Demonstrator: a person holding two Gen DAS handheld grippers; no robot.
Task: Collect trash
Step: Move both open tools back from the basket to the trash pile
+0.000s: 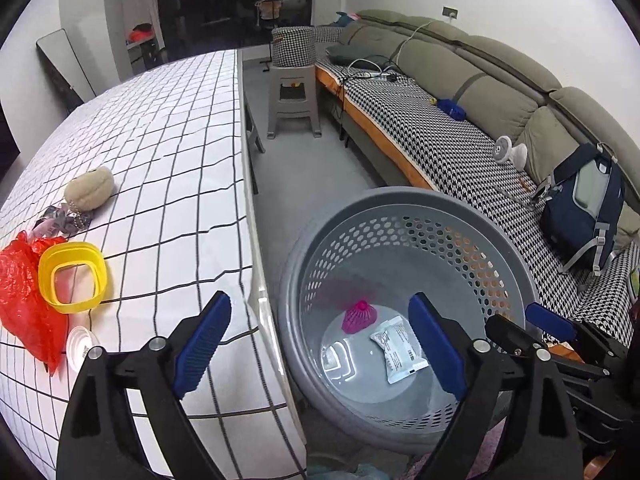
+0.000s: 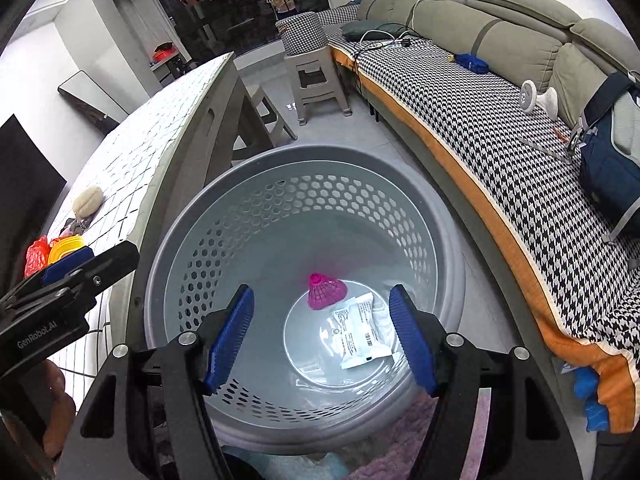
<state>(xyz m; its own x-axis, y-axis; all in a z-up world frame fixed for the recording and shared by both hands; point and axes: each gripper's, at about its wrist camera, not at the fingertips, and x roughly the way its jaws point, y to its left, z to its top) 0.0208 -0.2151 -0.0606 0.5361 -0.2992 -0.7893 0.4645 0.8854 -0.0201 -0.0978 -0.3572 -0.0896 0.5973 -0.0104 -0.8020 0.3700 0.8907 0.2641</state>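
A: On the table's left, near edge lie the red plastic bag (image 1: 20, 300), yellow ring (image 1: 72, 276) and white lid (image 1: 80, 344). The left gripper (image 1: 320, 344) gapes wide, empty, at the table edge

B: To its right?

A: The grey basket (image 1: 400, 200) holds a pink shuttlecock (image 2: 325, 290) and white packet (image 2: 360, 332); the right gripper (image 2: 322, 340) hovers above, parted, empty. I'd swing left, pinch the bag low and drop it squarely inside

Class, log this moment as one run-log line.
left hand-held gripper: open, empty | right hand-held gripper: open, empty | basket: pink shuttlecock, white packet
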